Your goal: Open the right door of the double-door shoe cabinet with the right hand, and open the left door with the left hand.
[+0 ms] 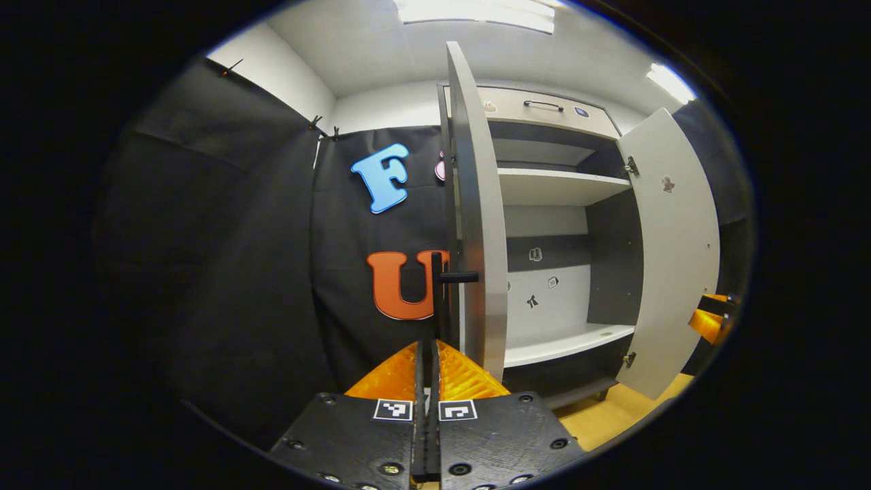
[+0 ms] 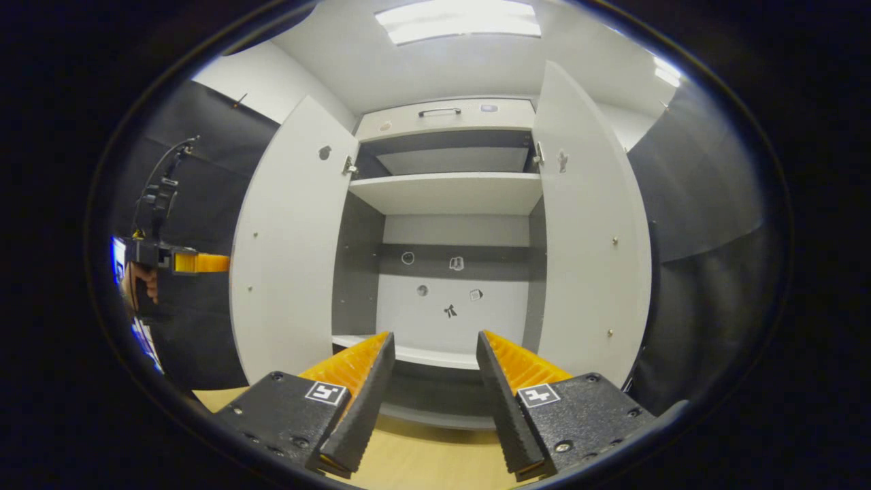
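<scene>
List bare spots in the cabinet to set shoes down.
Upper shelf and bottom shelf lie bare between the left door and right door. Tight only at the left door's handle, where the left gripper sits.

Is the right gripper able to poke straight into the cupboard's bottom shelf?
Probably yes: both white doors stand open, and the right gripper's tongs, open, face the white bottom shelf with nothing between.

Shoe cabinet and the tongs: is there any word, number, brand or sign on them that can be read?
Shoe cabinet: no readable text.
Small stickers on its back panel and doors: little pictures, too small to make out.
Square markers on the right tongs and left tongs: black-and-white patterns, no letters or numbers.
</scene>
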A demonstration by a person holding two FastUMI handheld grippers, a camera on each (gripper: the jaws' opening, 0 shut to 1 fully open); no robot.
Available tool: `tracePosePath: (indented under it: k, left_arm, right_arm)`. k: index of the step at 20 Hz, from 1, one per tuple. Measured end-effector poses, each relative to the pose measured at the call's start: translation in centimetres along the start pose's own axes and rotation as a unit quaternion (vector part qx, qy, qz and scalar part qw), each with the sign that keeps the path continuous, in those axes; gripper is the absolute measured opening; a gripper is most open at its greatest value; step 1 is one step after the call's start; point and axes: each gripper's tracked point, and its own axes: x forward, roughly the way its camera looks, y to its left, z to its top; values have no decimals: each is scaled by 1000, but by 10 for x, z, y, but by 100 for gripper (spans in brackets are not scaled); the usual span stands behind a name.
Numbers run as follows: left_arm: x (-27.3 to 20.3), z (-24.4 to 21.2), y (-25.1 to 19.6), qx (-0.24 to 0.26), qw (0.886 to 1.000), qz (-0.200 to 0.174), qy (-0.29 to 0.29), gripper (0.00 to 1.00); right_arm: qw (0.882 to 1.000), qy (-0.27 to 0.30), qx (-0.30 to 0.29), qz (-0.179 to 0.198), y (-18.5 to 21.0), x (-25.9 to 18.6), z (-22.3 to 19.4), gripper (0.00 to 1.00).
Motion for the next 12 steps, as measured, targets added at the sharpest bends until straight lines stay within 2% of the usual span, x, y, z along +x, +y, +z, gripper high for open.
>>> tracePosePath:
  k: [3, 7, 9, 10, 11, 12]
  left_arm:
    - [-21, 17, -41, -32, 999, -33, -29, 0]
    - [-21, 21, -101, -57, 994, -83, -42, 0]
    - [-15, 9, -131, -64, 992, -99, -34, 7]
    - [-14, 1, -143, -61, 993, -96, -31, 31]
    - [-11, -9, -155, -55, 994, -92, -29, 34]
    - [-10, -18, -167, -49, 994, -96, -25, 56]
  right_arm:
    - [1000, -5, 3, 9, 2, 0, 3, 77]
    - [999, -6, 19, 30, 7, -2, 6, 77]
    - [999, -11, 18, 29, 4, -7, 8, 77]
    - [999, -14, 18, 25, 1, -12, 8, 77]
    - [1000, -15, 18, 21, -3, -16, 8, 77]
    - [1000, -17, 19, 17, -7, -21, 6, 77]
